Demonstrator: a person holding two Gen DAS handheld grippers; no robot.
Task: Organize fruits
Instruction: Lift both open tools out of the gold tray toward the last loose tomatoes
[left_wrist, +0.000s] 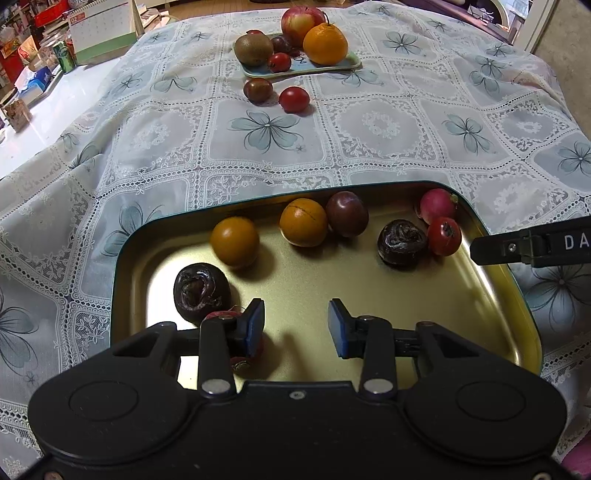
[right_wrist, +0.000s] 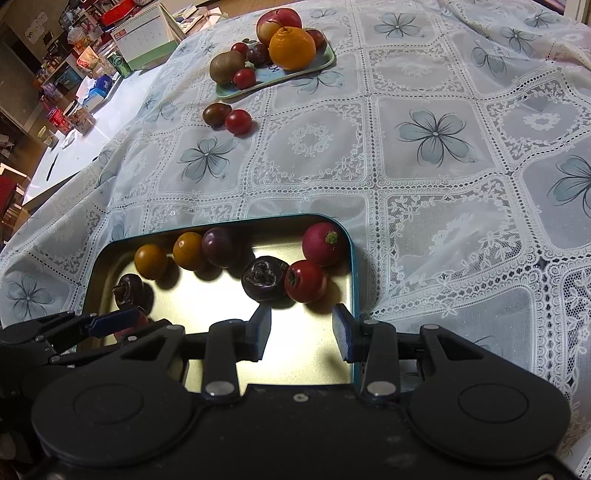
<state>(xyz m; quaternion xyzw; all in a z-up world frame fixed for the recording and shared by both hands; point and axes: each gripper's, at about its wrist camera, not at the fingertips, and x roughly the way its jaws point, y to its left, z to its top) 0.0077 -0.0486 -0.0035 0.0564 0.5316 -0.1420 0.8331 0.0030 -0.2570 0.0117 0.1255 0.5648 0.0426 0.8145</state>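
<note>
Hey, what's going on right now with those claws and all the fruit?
Both claws empty, jaws apart, over the gold tray: left claw, right claw. Small fruits in tray; two tomatoes loose on cloth by far plate. Nothing blocking.

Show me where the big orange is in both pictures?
Left wrist view: the orange sits top centre, on the right part of the far tray, in front of the apple.
Right wrist view: the orange is top centre, a bit left, on that tray.
Shared landmark: the kiwi at the tray's left end.
</note>
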